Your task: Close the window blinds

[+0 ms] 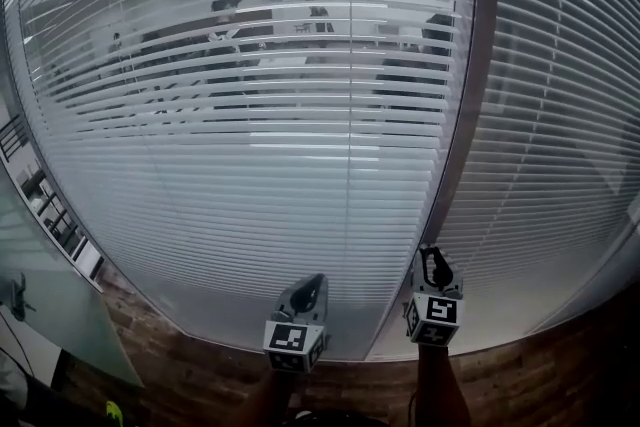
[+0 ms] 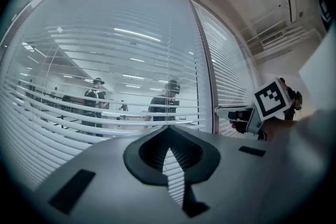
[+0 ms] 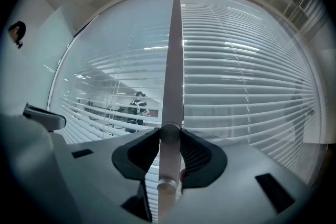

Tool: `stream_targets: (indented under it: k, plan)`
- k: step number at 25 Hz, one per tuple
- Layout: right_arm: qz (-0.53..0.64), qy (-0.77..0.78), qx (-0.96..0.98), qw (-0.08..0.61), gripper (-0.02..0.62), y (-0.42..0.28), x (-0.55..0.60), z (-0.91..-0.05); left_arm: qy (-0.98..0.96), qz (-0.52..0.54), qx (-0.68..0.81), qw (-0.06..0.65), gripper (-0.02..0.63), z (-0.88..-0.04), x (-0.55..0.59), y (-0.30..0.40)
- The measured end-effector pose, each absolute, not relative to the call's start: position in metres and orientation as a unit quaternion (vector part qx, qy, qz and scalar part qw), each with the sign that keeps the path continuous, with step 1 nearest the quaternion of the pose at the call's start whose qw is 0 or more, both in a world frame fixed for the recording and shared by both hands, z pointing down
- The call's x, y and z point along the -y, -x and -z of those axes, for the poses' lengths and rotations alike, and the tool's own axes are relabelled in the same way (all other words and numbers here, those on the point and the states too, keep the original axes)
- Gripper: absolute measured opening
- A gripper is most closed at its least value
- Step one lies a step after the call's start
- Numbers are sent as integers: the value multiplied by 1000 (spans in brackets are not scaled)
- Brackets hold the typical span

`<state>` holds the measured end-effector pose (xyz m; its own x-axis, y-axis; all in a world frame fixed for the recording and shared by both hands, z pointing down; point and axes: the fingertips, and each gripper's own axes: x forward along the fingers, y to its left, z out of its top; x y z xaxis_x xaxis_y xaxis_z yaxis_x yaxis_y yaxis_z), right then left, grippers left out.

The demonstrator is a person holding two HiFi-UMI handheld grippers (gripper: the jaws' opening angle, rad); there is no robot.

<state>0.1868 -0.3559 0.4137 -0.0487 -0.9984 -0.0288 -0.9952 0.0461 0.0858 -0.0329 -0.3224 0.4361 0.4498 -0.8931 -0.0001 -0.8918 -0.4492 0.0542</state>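
Note:
White slatted blinds (image 1: 250,115) cover the wide left pane, their slats tilted so the room behind shows through. A second blind (image 1: 560,115) on the right pane looks more tightly turned. Between them stands a dark frame post (image 1: 465,135). A pale tilt wand (image 3: 171,86) hangs straight down between the jaws of my right gripper (image 3: 170,134) (image 1: 433,260). The black pads flank it closely without clearly pressing on it. My left gripper (image 1: 312,287) (image 2: 169,152) is held level to the left of it, facing the slats, with its jaws together and nothing in them.
Behind the glass, several people (image 2: 97,99) stand in a lit office. A thin vertical cord (image 1: 350,165) runs down the left blind. Brick-patterned flooring (image 1: 200,375) lies below the sill. A glass panel (image 1: 50,315) stands at the left.

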Motion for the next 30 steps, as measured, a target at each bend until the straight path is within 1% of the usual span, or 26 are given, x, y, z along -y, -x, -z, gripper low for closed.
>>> stream_targets:
  k: [5, 11, 13, 16, 22, 30]
  plan:
    - [49, -681, 730, 32, 124, -186, 357, -433, -856, 4, 516, 24, 0, -463, 322, 29]
    - [76, -674, 730, 84, 124, -185, 357, -435, -863, -3, 504, 17, 0, -466, 324, 26]
    - [107, -667, 730, 104, 124, -183, 358, -435, -863, -3, 505, 19, 0, -466, 323, 25]
    - [170, -651, 723, 158, 124, -180, 358, -432, -861, 4, 508, 21, 0, -463, 322, 26]
    - [296, -609, 673, 298, 124, -174, 355, -433, -860, 0, 510, 25, 0, -466, 322, 32]
    - [461, -502, 570, 459, 124, -171, 357, -443, -867, 4, 498, 29, 0, -474, 324, 23]
